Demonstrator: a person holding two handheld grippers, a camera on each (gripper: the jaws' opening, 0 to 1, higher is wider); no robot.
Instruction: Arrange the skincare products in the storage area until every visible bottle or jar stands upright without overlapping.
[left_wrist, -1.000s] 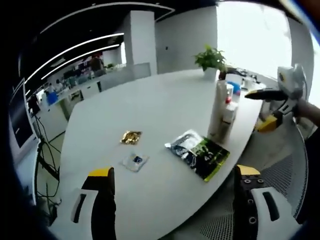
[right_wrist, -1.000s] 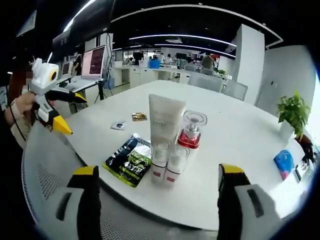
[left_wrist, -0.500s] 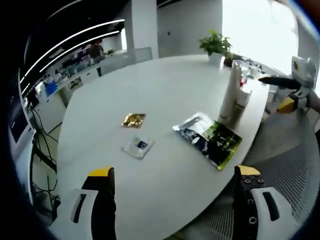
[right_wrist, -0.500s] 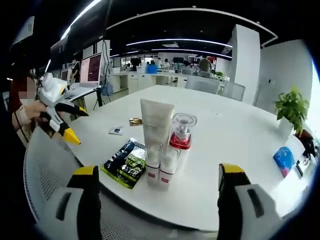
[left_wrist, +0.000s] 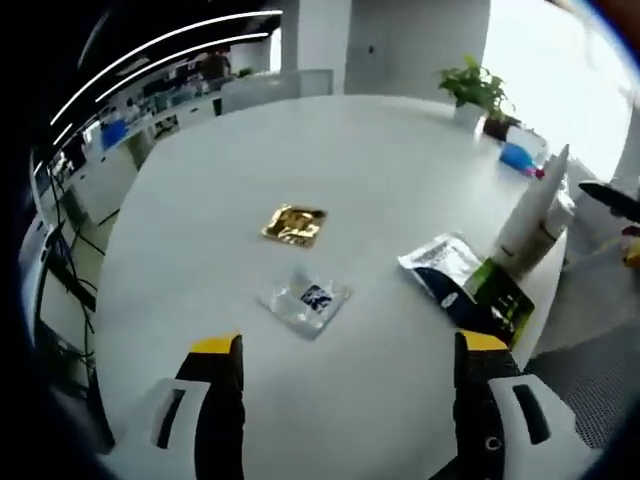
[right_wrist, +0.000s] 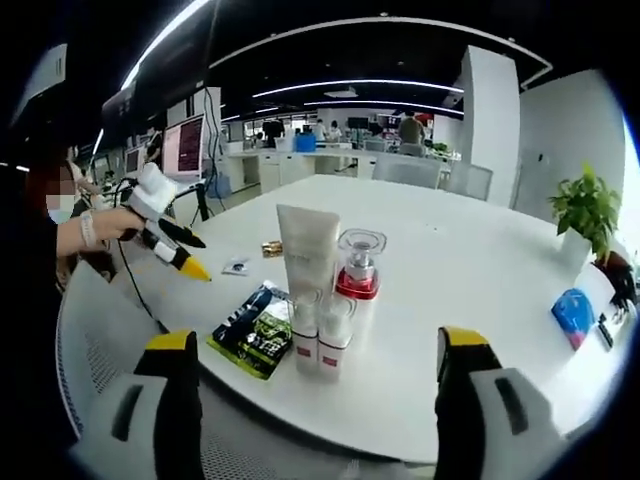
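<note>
Open-plan office all round, desks and screens at the back under strip lights, and a big white oval surface (left_wrist: 330, 150) in the middle of it. From largest to smallest, what sits on it: a cluster of skincare products standing near the edge closest to the person, led by a tall white tube (right_wrist: 307, 258) standing on its cap, with a clear bottle with a red middle (right_wrist: 357, 275) touching its side and two small white bottles (right_wrist: 320, 335) tucked against its foot. Just beside them lies a flat black and green packet (right_wrist: 255, 328), then, well apart toward the middle, a gold sachet (left_wrist: 295, 224) and a small clear sachet (left_wrist: 305, 297).

Left tongs (left_wrist: 340, 400) hang over the clear sachet with jaws wide and nothing between them; right tongs (right_wrist: 310, 400) face the cluster, likewise spread wide and empty.

My worry is the cluster. The four upright pieces are packed so tightly that one jaw going in for any of them would probably shove a neighbour, and the tall tube looks top-heavy on its narrow cap; a nudge could tip it into the glass bottle or off the near edge. The flat sachets are the other risk: thin and lying flush on a smooth top, they would likely slide away rather than lift, possibly toward the standing bottles.
</note>
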